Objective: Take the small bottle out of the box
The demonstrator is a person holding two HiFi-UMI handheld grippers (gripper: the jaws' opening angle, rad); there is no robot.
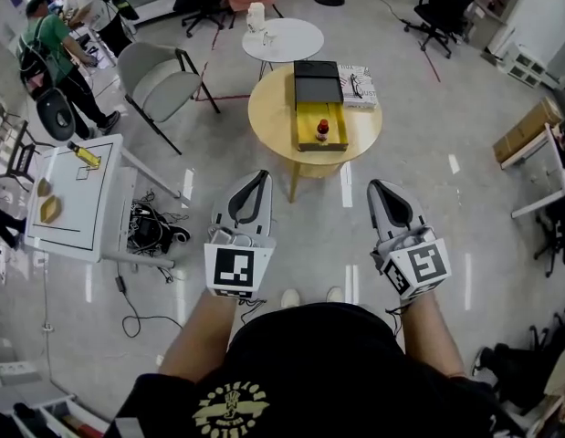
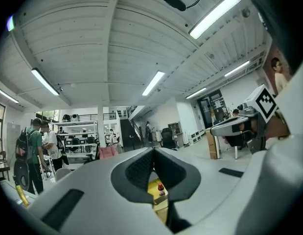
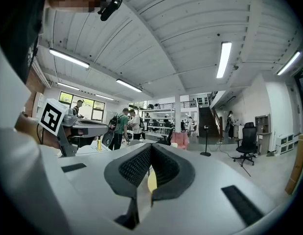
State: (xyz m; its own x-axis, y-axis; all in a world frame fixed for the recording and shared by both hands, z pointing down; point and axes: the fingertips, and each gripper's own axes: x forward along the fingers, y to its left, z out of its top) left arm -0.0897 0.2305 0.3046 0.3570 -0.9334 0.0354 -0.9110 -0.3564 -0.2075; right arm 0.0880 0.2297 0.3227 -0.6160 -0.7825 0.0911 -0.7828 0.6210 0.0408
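Observation:
The small bottle (image 1: pixel 322 129), red with a dark cap, stands upright in the yellow-lined open box (image 1: pixel 308 124), whose black lid (image 1: pixel 317 82) lies folded back on the round wooden table (image 1: pixel 273 117). Both grippers hover level over the floor, well short of the table. My left gripper (image 1: pixel 257 180) is shut with nothing in it, and so is my right gripper (image 1: pixel 380 190). In the left gripper view the closed left gripper (image 2: pixel 153 152) frames the bottle (image 2: pixel 161 189) and yellow box (image 2: pixel 154 187) far ahead. The right gripper view shows the right gripper (image 3: pixel 150 149) with its pads meeting and a sliver of the table (image 3: pixel 151 181) beyond.
A printed book (image 1: pixel 358 86) lies beside the box. Behind the wooden table stand a white round table (image 1: pixel 284 40) and a grey chair (image 1: pixel 157 78). At left are a white desk (image 1: pixel 77 199) with a yellow bottle (image 1: pixel 84 155), floor cables (image 1: pixel 154 226) and a person (image 1: pixel 54 48).

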